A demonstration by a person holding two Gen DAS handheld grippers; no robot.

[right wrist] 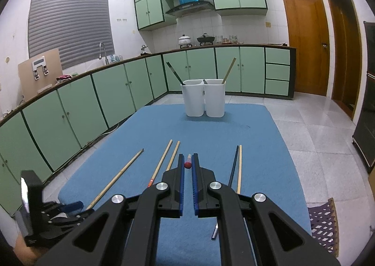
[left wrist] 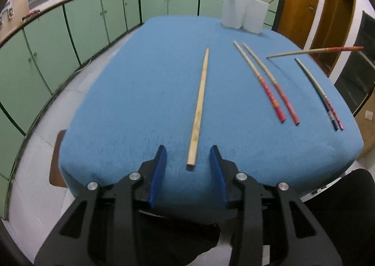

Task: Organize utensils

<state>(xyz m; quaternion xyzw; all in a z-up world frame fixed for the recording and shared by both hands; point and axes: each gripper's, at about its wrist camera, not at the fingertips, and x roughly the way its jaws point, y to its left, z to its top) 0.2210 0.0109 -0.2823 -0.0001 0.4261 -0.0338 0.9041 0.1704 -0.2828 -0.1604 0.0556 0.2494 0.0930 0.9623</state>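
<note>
Two white holders (right wrist: 203, 98) stand side by side, touching, at the far edge of the blue cloth (left wrist: 140, 92), each with a stick leaning in it. In the left wrist view the left gripper (left wrist: 188, 156) hangs low over the near edge, its blue pads parted and pressing on nothing; the near end of the plain chopstick (left wrist: 199, 111) lies on the cloth between them. Right of it lie a red-handled pair (left wrist: 269, 85) and, close to the right edge, a dark pair (left wrist: 321, 97). Bare cloth stretches left and far. The right gripper (right wrist: 188, 164) is clamped on a red-ended chopstick (right wrist: 187, 164), held above the cloth.
</note>
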